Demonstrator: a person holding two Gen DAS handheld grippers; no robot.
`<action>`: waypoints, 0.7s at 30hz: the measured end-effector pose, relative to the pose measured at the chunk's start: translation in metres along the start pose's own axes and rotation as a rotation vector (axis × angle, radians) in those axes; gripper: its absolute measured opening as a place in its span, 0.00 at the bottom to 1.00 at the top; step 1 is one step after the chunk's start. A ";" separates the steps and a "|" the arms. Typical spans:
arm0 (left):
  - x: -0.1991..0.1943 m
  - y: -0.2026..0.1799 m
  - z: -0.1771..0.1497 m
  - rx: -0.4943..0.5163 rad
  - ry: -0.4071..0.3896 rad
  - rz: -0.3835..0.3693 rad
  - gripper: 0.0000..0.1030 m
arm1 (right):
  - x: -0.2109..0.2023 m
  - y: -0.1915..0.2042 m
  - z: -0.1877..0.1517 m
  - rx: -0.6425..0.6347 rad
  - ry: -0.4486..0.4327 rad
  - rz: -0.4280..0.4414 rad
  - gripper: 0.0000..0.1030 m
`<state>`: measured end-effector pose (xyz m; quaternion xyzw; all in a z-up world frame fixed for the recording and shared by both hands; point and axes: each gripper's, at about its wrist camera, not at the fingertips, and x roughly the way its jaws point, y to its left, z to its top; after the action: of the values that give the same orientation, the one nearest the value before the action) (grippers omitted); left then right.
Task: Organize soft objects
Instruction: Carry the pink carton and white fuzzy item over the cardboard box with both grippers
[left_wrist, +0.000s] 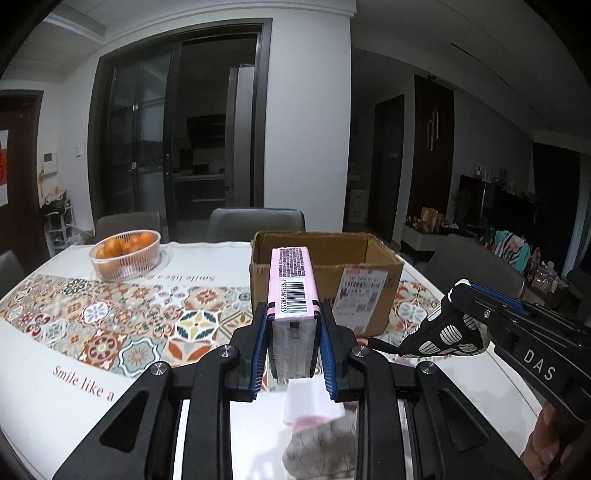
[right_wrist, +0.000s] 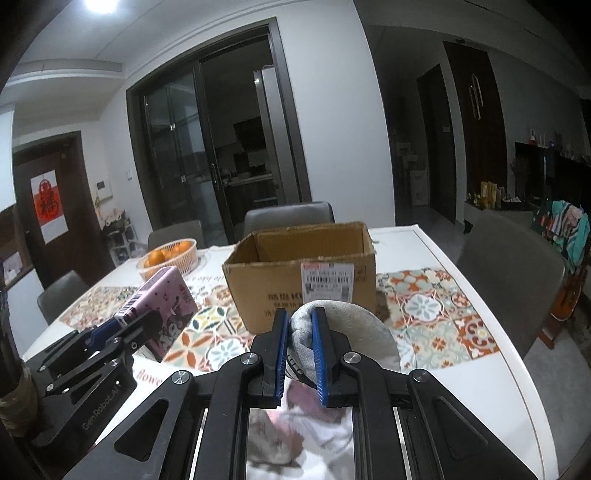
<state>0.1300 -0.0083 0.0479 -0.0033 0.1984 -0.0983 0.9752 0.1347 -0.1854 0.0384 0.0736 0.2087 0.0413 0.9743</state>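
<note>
My left gripper (left_wrist: 293, 325) is shut on a pink tissue pack (left_wrist: 293, 284) with a barcode, held above the table in front of an open cardboard box (left_wrist: 325, 273). The pack also shows in the right wrist view (right_wrist: 162, 306), with the left gripper (right_wrist: 122, 325) at lower left. My right gripper (right_wrist: 299, 332) is shut on a grey oven mitt (right_wrist: 347, 328), just in front of the box (right_wrist: 303, 280). In the left wrist view the mitt (left_wrist: 447, 332) shows its black spotted side, held in the right gripper (left_wrist: 454, 321).
A basket of oranges (left_wrist: 125, 253) stands at the table's far left. A patterned table mat (left_wrist: 122, 325) covers the white table (right_wrist: 480, 369). Grey chairs (left_wrist: 255, 221) stand around it. More soft items (left_wrist: 321, 443) lie below the grippers.
</note>
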 end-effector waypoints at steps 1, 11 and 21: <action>0.003 0.000 0.004 0.000 -0.005 -0.003 0.25 | 0.002 0.000 0.003 -0.003 -0.008 0.000 0.14; 0.032 0.003 0.033 0.010 -0.037 -0.017 0.25 | 0.021 -0.001 0.031 -0.007 -0.064 0.013 0.14; 0.071 0.004 0.055 0.011 -0.049 -0.029 0.25 | 0.055 -0.001 0.052 0.001 -0.087 0.036 0.14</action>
<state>0.2163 -0.0203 0.0713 -0.0031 0.1737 -0.1132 0.9783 0.2061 -0.1872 0.0635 0.0797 0.1648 0.0553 0.9815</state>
